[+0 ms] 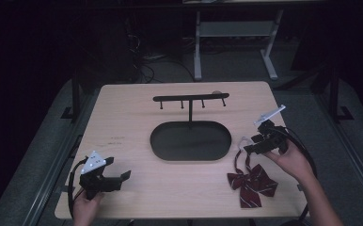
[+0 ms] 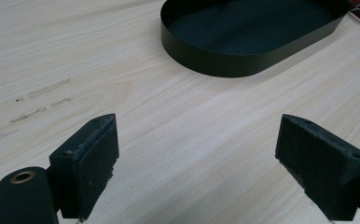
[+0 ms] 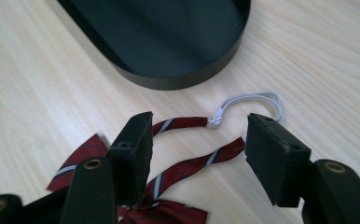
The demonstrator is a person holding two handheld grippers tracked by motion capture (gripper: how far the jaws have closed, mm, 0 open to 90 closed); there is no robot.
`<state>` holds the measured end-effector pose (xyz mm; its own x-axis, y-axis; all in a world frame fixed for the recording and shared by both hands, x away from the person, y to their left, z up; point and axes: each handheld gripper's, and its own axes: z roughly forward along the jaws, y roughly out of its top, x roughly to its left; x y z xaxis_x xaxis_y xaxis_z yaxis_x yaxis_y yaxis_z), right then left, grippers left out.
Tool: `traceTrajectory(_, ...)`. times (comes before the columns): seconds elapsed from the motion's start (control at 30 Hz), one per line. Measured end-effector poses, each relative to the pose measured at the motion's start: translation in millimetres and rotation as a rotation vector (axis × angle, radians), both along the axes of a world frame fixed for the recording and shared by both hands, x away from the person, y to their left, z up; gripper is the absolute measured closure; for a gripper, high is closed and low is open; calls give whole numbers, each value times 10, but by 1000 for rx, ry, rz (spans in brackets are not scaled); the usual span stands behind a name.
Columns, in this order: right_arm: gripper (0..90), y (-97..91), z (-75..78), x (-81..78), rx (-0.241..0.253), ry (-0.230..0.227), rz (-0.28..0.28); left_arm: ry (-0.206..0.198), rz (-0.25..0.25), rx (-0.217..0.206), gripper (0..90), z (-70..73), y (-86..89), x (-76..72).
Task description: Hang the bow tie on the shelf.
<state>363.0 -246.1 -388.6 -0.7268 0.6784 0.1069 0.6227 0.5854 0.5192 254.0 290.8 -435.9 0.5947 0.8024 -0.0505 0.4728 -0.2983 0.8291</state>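
Note:
A dark red striped bow tie (image 1: 252, 182) lies on the table's near right part, its two straps (image 3: 192, 161) running to a white elastic loop (image 3: 255, 99). My right gripper (image 1: 248, 147) hovers open just over those straps, one jaw on each side of them (image 3: 199, 140). A black oval tray (image 1: 191, 141) sits in the table's middle, with a black T-shaped hook stand (image 1: 191, 99) rising from its back. My left gripper (image 1: 123, 176) rests open low over bare wood at the near left (image 2: 197, 154), pointing toward the tray (image 2: 243, 60).
The light wood table (image 1: 123, 122) has faint scuff marks (image 2: 38, 100) left of the tray. Beyond the far edge stand white table legs (image 1: 197, 42) and cables on a dark floor. A cable loops from each gripper off the table's sides.

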Motion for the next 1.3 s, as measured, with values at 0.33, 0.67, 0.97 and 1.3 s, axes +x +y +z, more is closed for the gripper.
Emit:
traceTrajectory(0.33,474,-29,-160,219,-58,71,-75,0,1,-3,131,1,3,-1)
traceTrajectory(0.67,502,-26,-254,425,-105,101,-132,0,-2,-2,131,-2,-4,-2)
traceTrajectory(0.97,516,-28,-391,548,-143,152,-173,-1,-6,-1,131,4,-1,-2)
traceTrajectory(1.3,544,0,-505,576,-166,189,-171,-2,-8,0,131,3,-4,-2)
